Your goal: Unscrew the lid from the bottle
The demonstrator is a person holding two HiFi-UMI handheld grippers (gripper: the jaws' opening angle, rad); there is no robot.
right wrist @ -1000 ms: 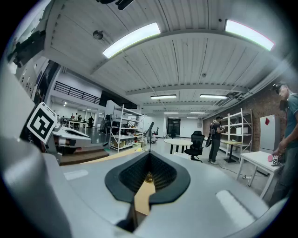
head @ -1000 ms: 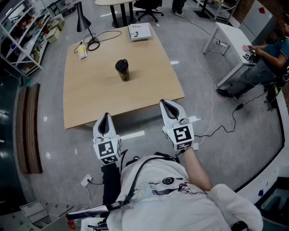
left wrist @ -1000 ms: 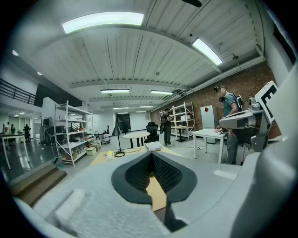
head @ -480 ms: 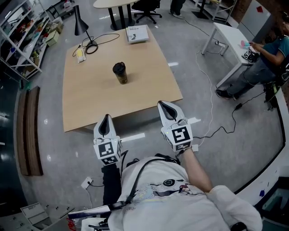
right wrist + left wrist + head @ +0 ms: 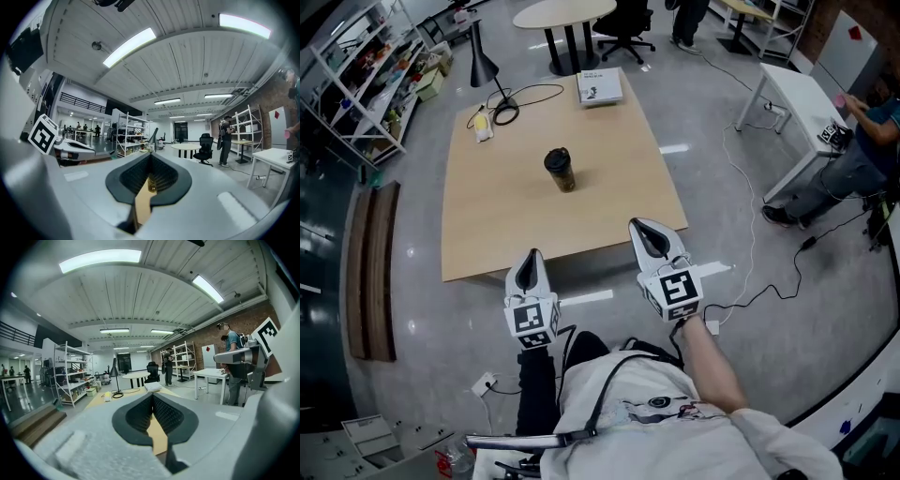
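Note:
A brown bottle (image 5: 561, 172) with a dark lid (image 5: 557, 158) stands upright near the middle of the wooden table (image 5: 619, 178). Both grippers hover over the floor, short of the table's near edge and far from the bottle. My left gripper (image 5: 529, 256) is shut and holds nothing. My right gripper (image 5: 646, 227) is also shut and empty. In the right gripper view the bottle (image 5: 151, 183) shows small and distant through the slit below the closed jaws of the right gripper (image 5: 150, 157). In the left gripper view the left gripper (image 5: 152, 396) points at the table (image 5: 158, 437).
On the table's far side are a black desk lamp (image 5: 485, 67) with a coiled cable, a yellow item (image 5: 482, 127) and a book (image 5: 599, 86). A white desk (image 5: 802, 98) with a seated person (image 5: 867, 141) is at right, shelving (image 5: 356, 84) at left, a round table (image 5: 562, 14) beyond.
The head view has shifted a little, so the table sits slightly lower and to the right in frame. Both grippers stay shut near the table's front edge. The bottle has not moved.

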